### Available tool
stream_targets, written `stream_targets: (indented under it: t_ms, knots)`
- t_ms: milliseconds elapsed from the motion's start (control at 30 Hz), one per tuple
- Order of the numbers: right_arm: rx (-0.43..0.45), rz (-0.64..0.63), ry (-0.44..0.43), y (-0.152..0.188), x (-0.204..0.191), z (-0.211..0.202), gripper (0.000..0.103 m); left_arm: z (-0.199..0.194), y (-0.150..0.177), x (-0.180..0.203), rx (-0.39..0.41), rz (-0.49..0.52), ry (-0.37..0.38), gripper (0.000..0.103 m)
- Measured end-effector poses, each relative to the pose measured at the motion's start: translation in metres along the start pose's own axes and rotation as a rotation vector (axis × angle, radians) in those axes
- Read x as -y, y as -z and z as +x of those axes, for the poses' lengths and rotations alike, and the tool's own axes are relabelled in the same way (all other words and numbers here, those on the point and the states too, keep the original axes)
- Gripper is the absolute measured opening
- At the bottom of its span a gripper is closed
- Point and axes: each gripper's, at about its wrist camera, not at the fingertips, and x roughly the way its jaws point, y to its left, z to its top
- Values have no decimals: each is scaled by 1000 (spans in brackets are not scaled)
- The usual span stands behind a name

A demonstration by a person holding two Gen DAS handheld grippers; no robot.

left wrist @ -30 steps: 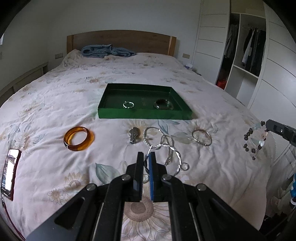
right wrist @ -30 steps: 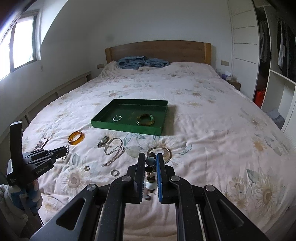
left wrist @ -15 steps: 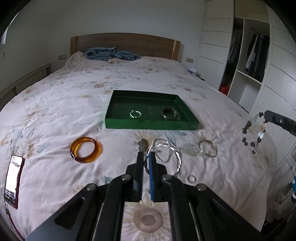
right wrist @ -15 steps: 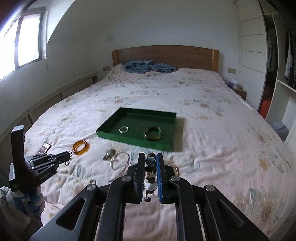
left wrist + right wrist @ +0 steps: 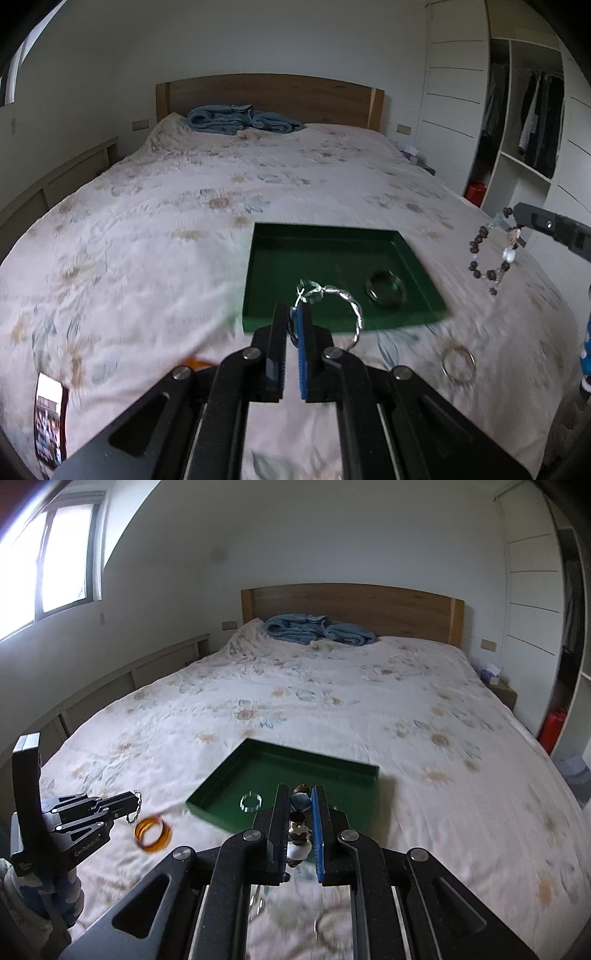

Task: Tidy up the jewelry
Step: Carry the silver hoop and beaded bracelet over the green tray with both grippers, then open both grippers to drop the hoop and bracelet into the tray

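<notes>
In the left wrist view my left gripper (image 5: pixel 291 311) is shut on a twisted silver necklace (image 5: pixel 355 311), whose loop hangs in the air over the near edge of the green tray (image 5: pixel 332 233). A dark green bangle (image 5: pixel 386 292) lies in the tray. My right gripper (image 5: pixel 300 791) is shut on a beaded bracelet (image 5: pixel 298 843) just before the tray (image 5: pixel 212 788), where a clear ring (image 5: pixel 251 800) lies. From the left wrist view the right gripper (image 5: pixel 517 218) shows at the right with the beads (image 5: pixel 489 258) dangling. The left gripper (image 5: pixel 137 800) shows at the left in the right wrist view.
An amber bangle (image 5: pixel 152 832) and a silver bangle (image 5: pixel 458 363) lie on the flowered bedspread near the tray. A phone (image 5: pixel 50 417) rests at the bed's near left. A folded blue blanket (image 5: pixel 240 120) sits by the headboard. An open wardrobe (image 5: pixel 532 122) stands to the right.
Both grippers have moved forward and upward toward the tray. The silver necklace has come off the bedspread and now hangs from the left gripper. The beaded bracelet stays in the right one.
</notes>
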Motion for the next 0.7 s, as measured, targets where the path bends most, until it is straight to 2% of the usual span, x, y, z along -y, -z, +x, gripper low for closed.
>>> stream_targets:
  t_ms: [167, 367, 700]
  knots:
    - [-6, 7, -36, -20, 2, 54, 11, 43, -30, 0, -24, 10, -18, 4]
    - [-48, 13, -83, -24, -1, 122, 11, 98, -52, 2, -57, 39, -35, 4]
    - [-130, 31, -111, -10, 3, 214, 11, 190, -51, 2, -161, 38, -45, 4]
